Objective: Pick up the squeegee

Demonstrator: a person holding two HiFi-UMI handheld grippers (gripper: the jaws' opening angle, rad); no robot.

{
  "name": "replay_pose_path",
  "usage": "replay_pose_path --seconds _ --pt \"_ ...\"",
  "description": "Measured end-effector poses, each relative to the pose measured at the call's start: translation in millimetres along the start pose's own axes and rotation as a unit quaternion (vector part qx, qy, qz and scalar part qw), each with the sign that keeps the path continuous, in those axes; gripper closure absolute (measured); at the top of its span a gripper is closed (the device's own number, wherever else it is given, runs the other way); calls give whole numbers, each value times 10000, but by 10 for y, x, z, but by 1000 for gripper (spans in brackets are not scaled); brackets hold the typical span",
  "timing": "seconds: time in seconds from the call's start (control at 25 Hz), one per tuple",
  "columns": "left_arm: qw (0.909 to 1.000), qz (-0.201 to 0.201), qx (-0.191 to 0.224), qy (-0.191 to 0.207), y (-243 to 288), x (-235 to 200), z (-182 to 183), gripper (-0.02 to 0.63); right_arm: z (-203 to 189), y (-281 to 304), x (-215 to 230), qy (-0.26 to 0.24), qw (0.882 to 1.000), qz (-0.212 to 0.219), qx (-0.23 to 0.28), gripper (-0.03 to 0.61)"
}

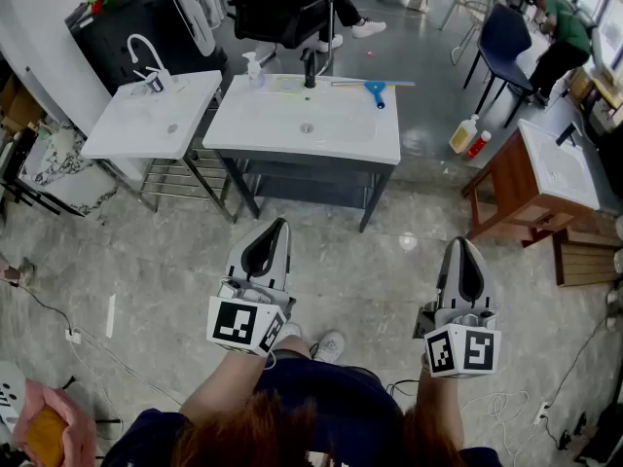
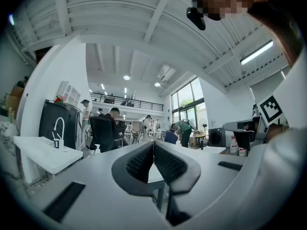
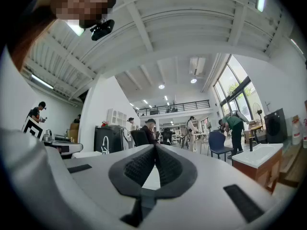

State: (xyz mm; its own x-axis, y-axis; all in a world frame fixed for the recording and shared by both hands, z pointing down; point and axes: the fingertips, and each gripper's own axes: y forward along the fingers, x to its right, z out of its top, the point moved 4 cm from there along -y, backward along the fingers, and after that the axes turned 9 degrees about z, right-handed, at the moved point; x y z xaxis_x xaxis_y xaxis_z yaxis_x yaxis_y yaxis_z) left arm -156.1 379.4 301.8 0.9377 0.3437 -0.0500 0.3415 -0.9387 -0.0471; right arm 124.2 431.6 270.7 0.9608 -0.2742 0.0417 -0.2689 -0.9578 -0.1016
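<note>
The squeegee [image 1: 375, 87] lies flat at the back edge of the middle basin counter [image 1: 362, 136], just right of the black tap [image 1: 310, 70]. Its long blade bar runs left to right along that edge, and the short blue handle points towards the person. It looks light and stiff with a soft rubber lip, so the handle is probably the best hold. The left tongs [image 1: 276, 228] and right tongs [image 1: 460, 244] are closed on nothing, well short of the counter.

Industrial workshop hall, freestanding washbasins [image 1: 277, 123], mezzanine railing [image 3: 175, 107], tall windows [image 3: 236, 86]
</note>
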Motion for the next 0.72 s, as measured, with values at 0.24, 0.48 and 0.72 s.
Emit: replay_pose_path --seconds 0.24,0.48,0.72 --pt "10000 -43 13 85 -16 61 11 592 -32 -36 -11 0 10000 44 -81 563" --pt "9998 86 -71 143 -8 19 -11 592 -71 53 -51 106 9998 126 -92 404" --pt "9997 195 -115 128 85 -125 -79 592 -86 223 -88 140 9997 176 26 313"
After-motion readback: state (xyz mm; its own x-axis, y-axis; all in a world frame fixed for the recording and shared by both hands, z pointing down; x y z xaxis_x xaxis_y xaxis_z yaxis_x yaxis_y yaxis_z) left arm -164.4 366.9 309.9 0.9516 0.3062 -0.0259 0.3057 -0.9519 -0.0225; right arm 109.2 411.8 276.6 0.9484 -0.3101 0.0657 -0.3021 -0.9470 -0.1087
